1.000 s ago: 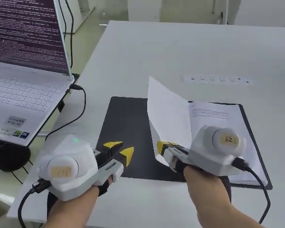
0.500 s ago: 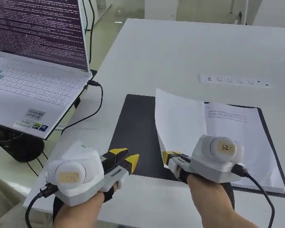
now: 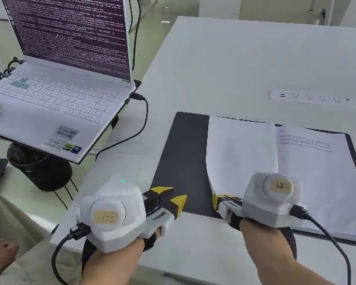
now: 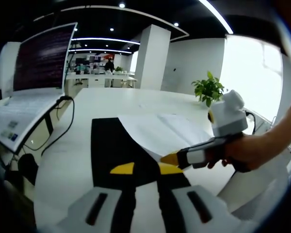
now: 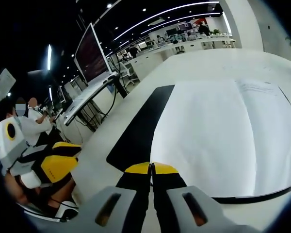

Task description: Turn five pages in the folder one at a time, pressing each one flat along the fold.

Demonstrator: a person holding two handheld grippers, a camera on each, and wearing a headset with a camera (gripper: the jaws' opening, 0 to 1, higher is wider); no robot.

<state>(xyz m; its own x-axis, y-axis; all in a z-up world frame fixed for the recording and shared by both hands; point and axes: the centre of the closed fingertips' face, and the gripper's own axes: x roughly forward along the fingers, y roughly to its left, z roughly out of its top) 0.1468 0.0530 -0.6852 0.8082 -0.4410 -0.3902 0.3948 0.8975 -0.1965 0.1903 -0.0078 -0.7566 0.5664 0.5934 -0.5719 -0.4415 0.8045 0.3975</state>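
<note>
Two tongs hang low over the near edge of the white counter (image 3: 237, 59). The right tongs (image 3: 221, 200) are pinched together on the lower left corner of a white page (image 3: 240, 157). That page rises off the left half of the black folder (image 3: 181, 154), which lies open just ahead. The left tongs (image 3: 170, 197) hover just beside the folder's near left corner, their yellow tips spread apart and gripping nothing. Printed sheets (image 3: 320, 172) lie flat on the folder's right half. A laptop (image 3: 59, 95) stands open at the far left, and a power strip (image 3: 317, 98) lies beyond the folder.
</note>
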